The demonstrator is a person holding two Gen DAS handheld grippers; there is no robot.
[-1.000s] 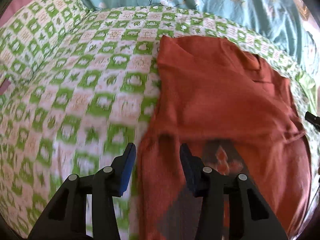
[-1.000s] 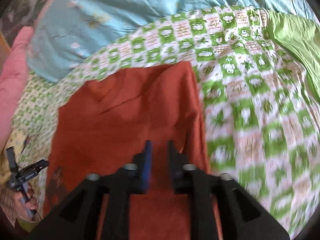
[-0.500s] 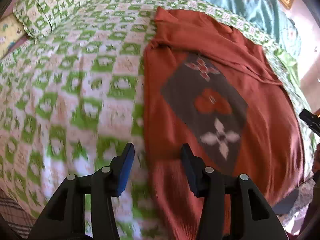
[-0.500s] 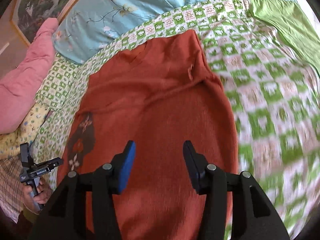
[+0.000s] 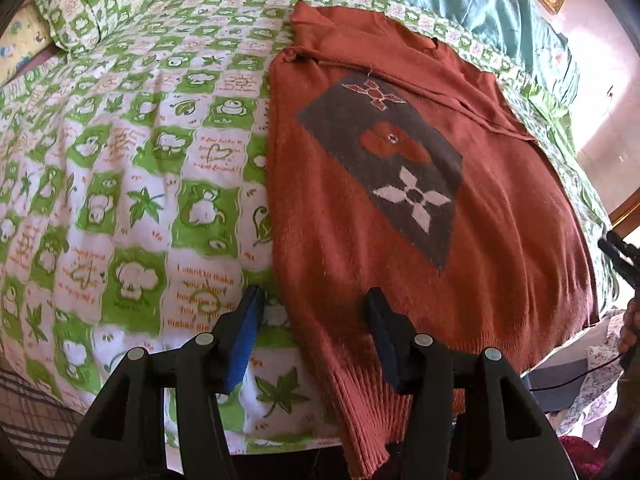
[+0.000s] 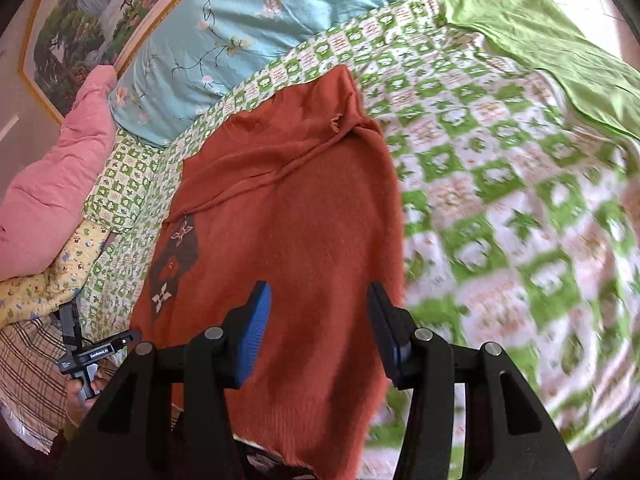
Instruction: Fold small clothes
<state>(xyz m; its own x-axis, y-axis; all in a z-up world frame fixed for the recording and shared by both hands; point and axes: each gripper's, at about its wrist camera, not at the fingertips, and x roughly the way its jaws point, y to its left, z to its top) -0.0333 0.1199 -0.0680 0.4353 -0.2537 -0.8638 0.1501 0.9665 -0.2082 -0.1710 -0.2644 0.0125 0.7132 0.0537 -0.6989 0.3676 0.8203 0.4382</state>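
Sweater (image 5: 400, 208) lies flat on the bed (image 5: 140, 160), its ribbed hem hanging over the near edge. I have my left gripper (image 5: 316, 340) and right gripper (image 6: 320, 332) above that hem, fingers spread, holding nothing.

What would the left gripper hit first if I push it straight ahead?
Probably the left edge of the sweater, where it meets the quilt; depth is unclear. The left gripper is open.
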